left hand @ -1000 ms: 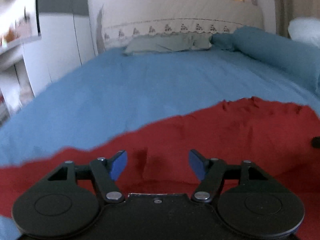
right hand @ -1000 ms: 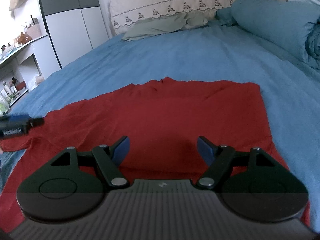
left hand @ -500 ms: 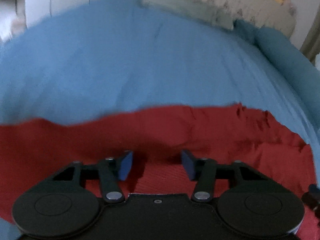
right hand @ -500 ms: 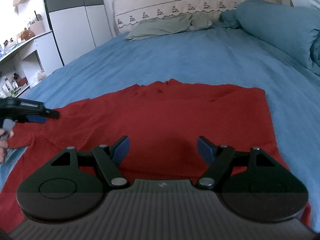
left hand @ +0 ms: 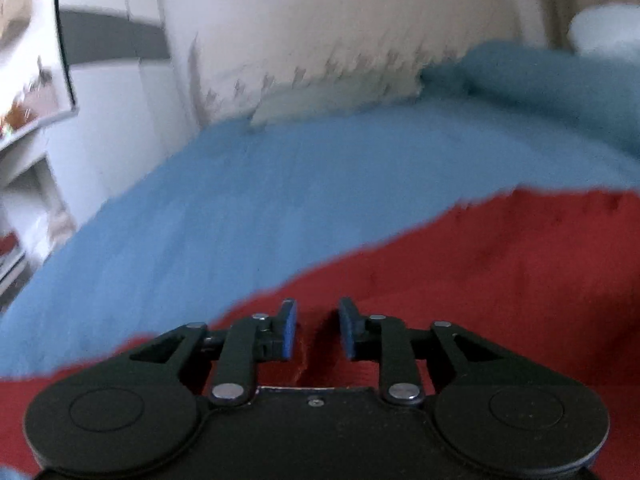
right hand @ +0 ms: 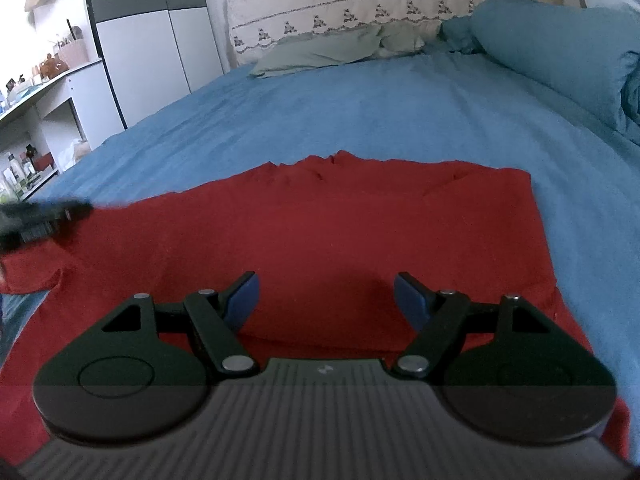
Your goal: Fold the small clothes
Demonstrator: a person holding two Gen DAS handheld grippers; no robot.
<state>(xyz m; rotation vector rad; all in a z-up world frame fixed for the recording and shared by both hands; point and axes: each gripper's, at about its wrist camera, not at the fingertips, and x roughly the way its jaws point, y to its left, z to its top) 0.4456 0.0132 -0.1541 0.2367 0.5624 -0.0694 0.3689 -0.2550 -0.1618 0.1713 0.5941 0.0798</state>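
A red garment (right hand: 340, 232) lies spread flat on the blue bed sheet (right hand: 360, 112). In the left wrist view it fills the lower right (left hand: 500, 280). My left gripper (left hand: 317, 328) has its blue pads close together around a raised fold of the red fabric at the garment's left edge. My right gripper (right hand: 326, 300) is wide open and empty, low over the near middle of the garment. The left gripper also shows blurred at the far left of the right wrist view (right hand: 40, 216), over the garment's left sleeve.
A grey-green pillow (right hand: 320, 54) lies at the headboard (right hand: 380, 0). A rolled blue duvet (right hand: 560, 60) runs along the right side. A white wardrobe (right hand: 152, 40) and a cluttered shelf (right hand: 40, 80) stand left of the bed.
My left gripper's jaws have narrowed from wide open to nearly shut on a fold of the red fabric, and that view has swung and blurred. The right gripper has stayed still and open.
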